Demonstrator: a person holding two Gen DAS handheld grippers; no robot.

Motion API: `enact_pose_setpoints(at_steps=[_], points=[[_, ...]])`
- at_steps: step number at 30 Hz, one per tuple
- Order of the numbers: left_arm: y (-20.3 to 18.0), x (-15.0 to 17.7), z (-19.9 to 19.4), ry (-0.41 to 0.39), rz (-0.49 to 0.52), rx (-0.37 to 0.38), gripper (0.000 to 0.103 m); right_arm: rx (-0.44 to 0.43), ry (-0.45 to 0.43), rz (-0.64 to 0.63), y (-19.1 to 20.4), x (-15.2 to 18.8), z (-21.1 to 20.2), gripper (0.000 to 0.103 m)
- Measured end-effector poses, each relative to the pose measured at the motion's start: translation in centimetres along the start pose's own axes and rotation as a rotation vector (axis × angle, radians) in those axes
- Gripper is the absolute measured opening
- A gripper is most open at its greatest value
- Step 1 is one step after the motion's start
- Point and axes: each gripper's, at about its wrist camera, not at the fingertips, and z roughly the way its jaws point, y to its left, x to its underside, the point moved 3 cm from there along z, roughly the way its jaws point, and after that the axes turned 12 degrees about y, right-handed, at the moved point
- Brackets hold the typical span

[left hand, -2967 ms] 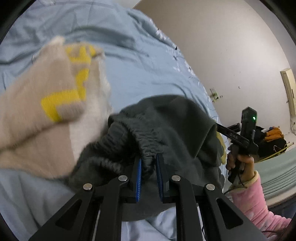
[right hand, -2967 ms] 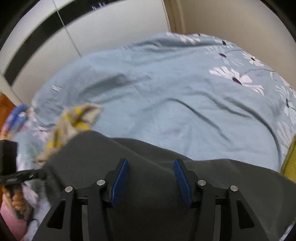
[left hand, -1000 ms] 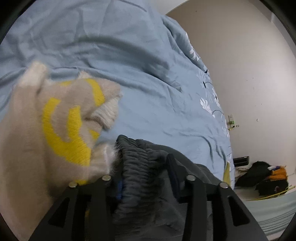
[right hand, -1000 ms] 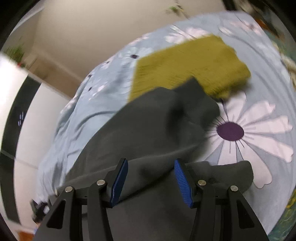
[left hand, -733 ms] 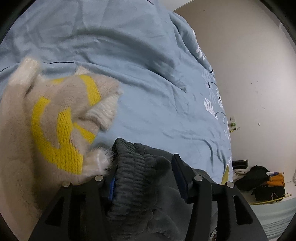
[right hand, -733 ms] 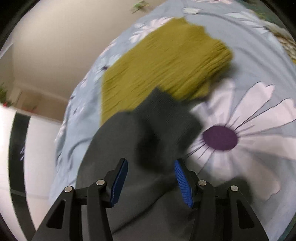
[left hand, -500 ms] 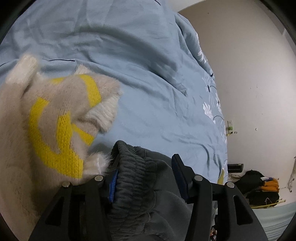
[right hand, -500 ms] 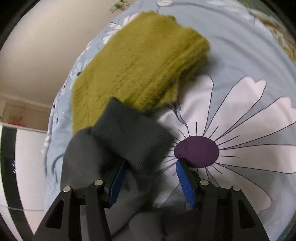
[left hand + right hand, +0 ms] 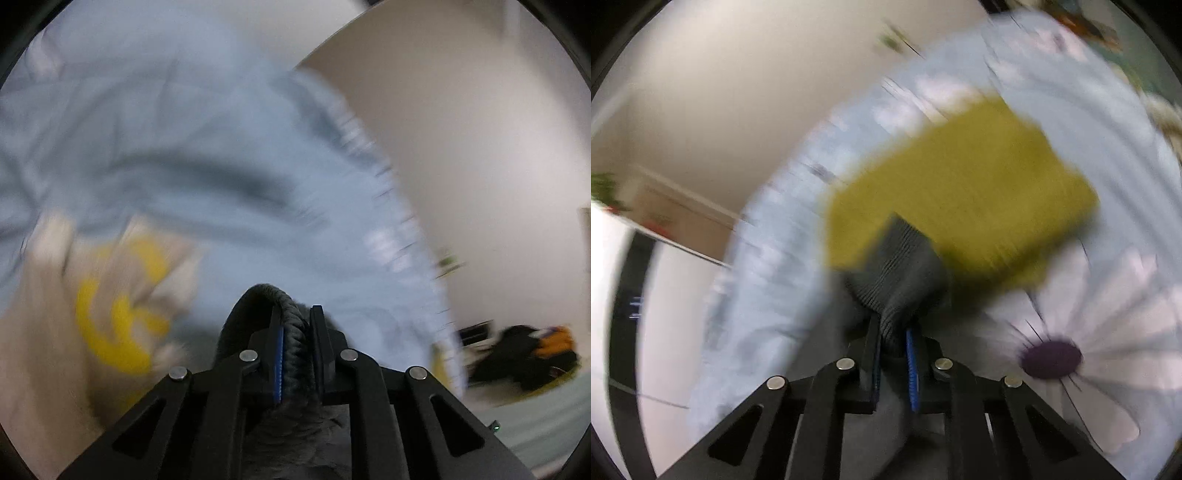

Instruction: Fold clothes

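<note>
Dark grey trousers lie across a light blue floral bed cover. My left gripper point(image 9: 296, 334) is closing, its pads pressing the ribbed elastic waistband point(image 9: 264, 301) of the trousers, lifted off the bed. My right gripper point(image 9: 893, 345) is also closing, its blue pads pinching the ribbed grey cuff point(image 9: 901, 258) of a trouser leg. Both views are blurred by motion. The rest of the trousers hangs below the jaws, out of sight.
A beige knit with yellow pattern point(image 9: 110, 306) lies left of the waistband. A folded olive-green knit point(image 9: 960, 192) sits just behind the cuff. The bed cover point(image 9: 166, 129) stretches away to a beige wall; dark bags point(image 9: 524, 354) lie on the floor at right.
Both grippers went from open around the fabric to shut on it, then rose, lifting waistband and cuff. The views now blur with motion.
</note>
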Motion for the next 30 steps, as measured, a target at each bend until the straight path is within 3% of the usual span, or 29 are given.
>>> enact_pose_setpoints(at_steps=[3,6,8,11,16,18,20,21,23,28,30], points=[[-2.0,0.1,-2.8,-0.105,0.093,0.071,0.013,-0.086,-0.118,-0.069,1.5,-0.5,-2.4,0.011],[0.1,-0.1,-0.3,-0.070,0.052,-0.101,0.014,-0.129,-0.190,-0.105,2.2,-0.8,-3.2,0.011],[3.4,0.1,3.1,0.043,-0.061,-0.196,0.014,-0.048,-0.074,-0.018,-0.5,-0.5,1.0,0.012],[6.6,1.0,6.0,0.114,-0.168,-0.254,0.014,0.038,0.029,0.070,-3.7,1.0,4.8,0.012],[6.4,0.8,5.8,0.120,-0.183,-0.259,0.016,0.031,0.037,0.076,-4.6,1.2,4.8,0.015],[5.9,0.9,4.9,0.113,-0.185,-0.250,0.030,0.051,0.038,0.039,-3.8,1.0,4.1,0.015],[5.3,1.2,3.5,0.096,-0.194,-0.220,0.049,0.067,0.044,0.013,-3.0,0.9,3.5,0.020],[5.1,1.6,2.7,0.088,-0.198,-0.208,0.051,0.071,0.046,0.006,-2.5,0.7,3.4,0.023],[4.6,2.9,0.8,0.074,-0.205,-0.194,0.054,0.063,0.043,-0.013,-1.7,0.9,2.6,0.039],[4.9,8.1,-3.5,0.046,-0.221,-0.242,0.059,0.020,0.038,-0.113,0.5,3.6,-0.6,0.048],[5.6,10.3,-4.2,0.059,-0.250,-0.221,0.059,0.006,0.049,-0.150,0.9,5.6,-2.1,0.050]])
